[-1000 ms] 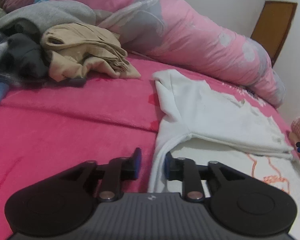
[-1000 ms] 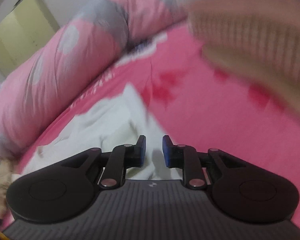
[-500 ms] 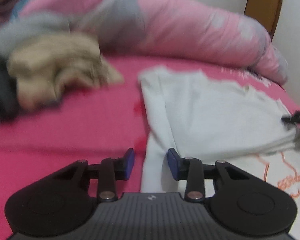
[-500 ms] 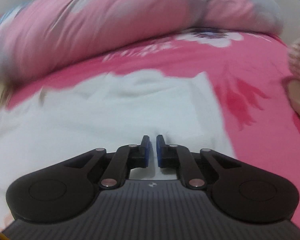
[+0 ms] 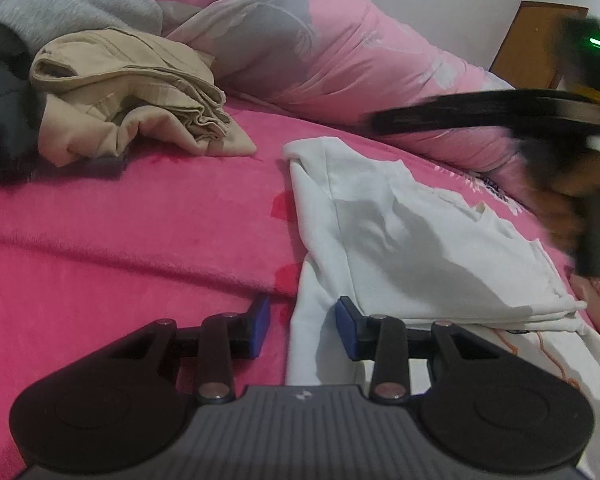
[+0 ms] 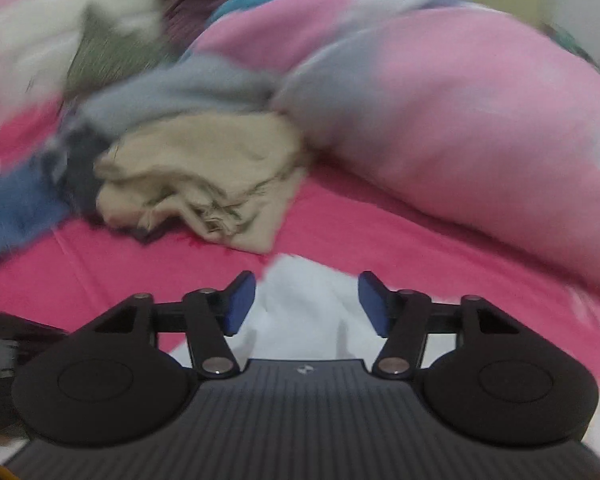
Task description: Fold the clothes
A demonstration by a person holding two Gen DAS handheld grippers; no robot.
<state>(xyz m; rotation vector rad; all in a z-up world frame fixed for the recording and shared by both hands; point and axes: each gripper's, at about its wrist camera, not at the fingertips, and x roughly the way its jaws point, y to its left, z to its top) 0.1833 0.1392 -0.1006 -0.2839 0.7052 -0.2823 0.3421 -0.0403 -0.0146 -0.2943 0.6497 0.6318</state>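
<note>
**Meanwhile, a white shirt lies half folded as both grippers line up on it**

Broadly, a pink bedspread (image 5: 140,240) fills the scene, giving a wide, soft surface to fold on. Along its far side a pink and grey quilt (image 5: 340,52) is bunched out of the way. At the far left a heap of clothes waits, with a crumpled beige garment (image 5: 132,108) at the front and a grey one (image 5: 72,4) behind it.

Right of centre lies the white T-shirt (image 5: 412,240), its upper part already folded over the lower, so an orange print shows at the near right edge. The fold looks partly done; the left edge probably needs gathering next.

At the near side the left gripper (image 5: 302,326) hovers with its jaws partly spread, straddling the shirt's left edge without pinching it. The right gripper (image 6: 307,302), seen sharp against a blurred background in its own view, is opening its jaws; white cloth lies beneath the gap, but the blue pads (image 6: 240,300) do not press on it. In the left view it is only a dark smear at the far right.
</note>
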